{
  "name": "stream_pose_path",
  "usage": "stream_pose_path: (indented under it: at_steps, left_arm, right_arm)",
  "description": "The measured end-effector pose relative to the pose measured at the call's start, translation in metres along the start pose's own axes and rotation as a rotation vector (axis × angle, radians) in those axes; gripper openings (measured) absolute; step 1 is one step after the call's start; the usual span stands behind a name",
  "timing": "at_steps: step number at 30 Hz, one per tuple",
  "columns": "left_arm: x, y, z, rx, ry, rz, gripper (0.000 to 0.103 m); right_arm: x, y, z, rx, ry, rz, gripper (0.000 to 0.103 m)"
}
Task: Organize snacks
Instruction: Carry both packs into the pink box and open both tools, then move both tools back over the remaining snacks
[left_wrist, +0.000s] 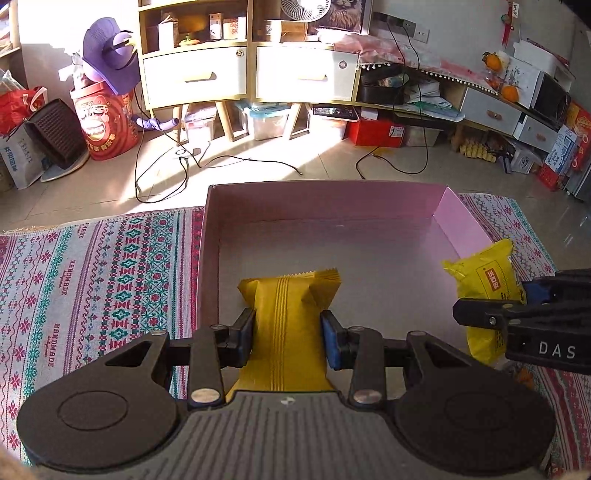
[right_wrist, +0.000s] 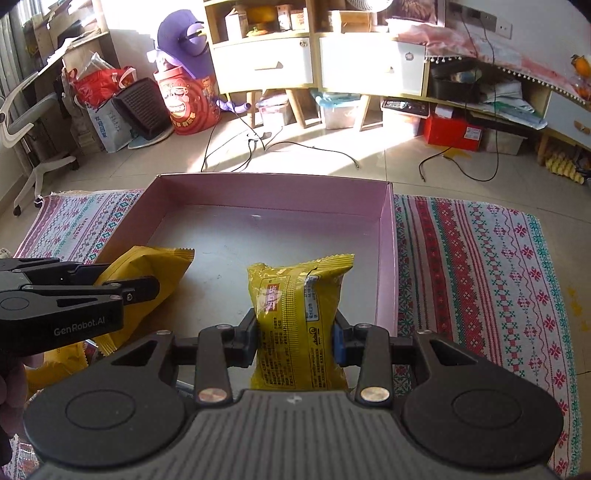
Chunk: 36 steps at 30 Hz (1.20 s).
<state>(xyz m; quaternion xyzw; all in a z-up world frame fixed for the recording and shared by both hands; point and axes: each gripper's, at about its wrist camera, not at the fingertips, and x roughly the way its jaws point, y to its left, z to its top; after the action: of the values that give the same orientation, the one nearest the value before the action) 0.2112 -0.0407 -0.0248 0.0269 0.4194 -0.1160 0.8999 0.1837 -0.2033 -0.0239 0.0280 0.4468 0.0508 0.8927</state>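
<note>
A shallow pink box (left_wrist: 325, 201) (right_wrist: 273, 192) lies open on the patterned cloth. My left gripper (left_wrist: 288, 332) is shut on an orange-yellow snack packet (left_wrist: 286, 317) and holds it over the box's near left part; it also shows in the right wrist view (right_wrist: 147, 273). My right gripper (right_wrist: 295, 332) is shut on a yellow printed snack packet (right_wrist: 299, 306) over the box's near right part. That packet and the right gripper show at the right of the left wrist view (left_wrist: 484, 280). The box floor beyond the packets is bare.
A striped woven cloth (left_wrist: 92, 266) (right_wrist: 480, 258) covers the table on both sides of the box. Another yellow packet (right_wrist: 55, 365) lies at the near left. Beyond the table are a tiled floor with cables, cabinets and clutter.
</note>
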Motion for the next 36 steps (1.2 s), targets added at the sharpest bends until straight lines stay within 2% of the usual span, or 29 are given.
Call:
stream_pose_path:
  at_steps: [5,9,18,27,36]
  left_arm:
    - [-0.001,0.002,-0.001,-0.013,-0.003,-0.008,0.048]
    - [-0.008,0.000,-0.005,0.010,-0.025,-0.017,0.073]
    - [-0.033,0.001,-0.010,0.026,-0.043,-0.026,0.090]
    - [-0.065,0.008,-0.027,0.039,-0.039,-0.023,0.100]
    - [-0.091,0.015,-0.048,0.070,-0.022,-0.016,0.103]
  right_arm:
    - [-0.002,0.001,0.001,-0.001,-0.002,0.002,0.039]
    - [-0.013,0.004,0.003,-0.016,-0.042,0.005,0.057]
    - [-0.040,0.009,0.000,-0.059,-0.093,-0.027,0.079]
    - [-0.066,0.018,-0.015,-0.080,-0.105,-0.023,0.091]
    - [-0.088,0.029,-0.036,-0.100,-0.100,-0.020,0.095]
